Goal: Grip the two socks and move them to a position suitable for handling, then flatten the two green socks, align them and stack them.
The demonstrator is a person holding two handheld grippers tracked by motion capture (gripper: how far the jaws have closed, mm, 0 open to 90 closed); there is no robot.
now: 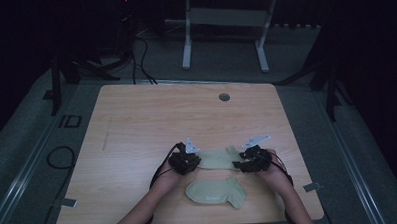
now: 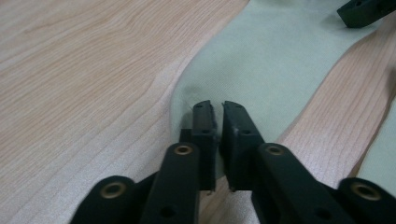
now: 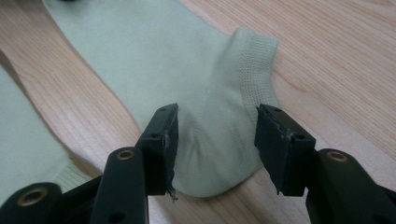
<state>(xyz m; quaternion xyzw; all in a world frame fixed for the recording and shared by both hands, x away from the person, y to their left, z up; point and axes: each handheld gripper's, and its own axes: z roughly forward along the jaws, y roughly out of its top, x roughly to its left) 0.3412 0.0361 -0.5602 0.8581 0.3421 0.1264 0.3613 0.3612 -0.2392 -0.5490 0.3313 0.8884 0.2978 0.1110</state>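
A pale green sock lies flat on the wooden table, stretched out between my two grippers. My left gripper sits at its toe end; in the left gripper view its jaws stand a narrow slit apart over a small pucker of the sock. My right gripper is at the cuff end. In the right gripper view the right gripper is wide open, astride the heel of the sock, and its pads do not touch it. A second matching sock lies nearer the person.
The second sock shows at the edge of the left gripper view and of the right gripper view. A round grommet hole marks the table's far side. Beyond the table stand a white frame and floor cables.
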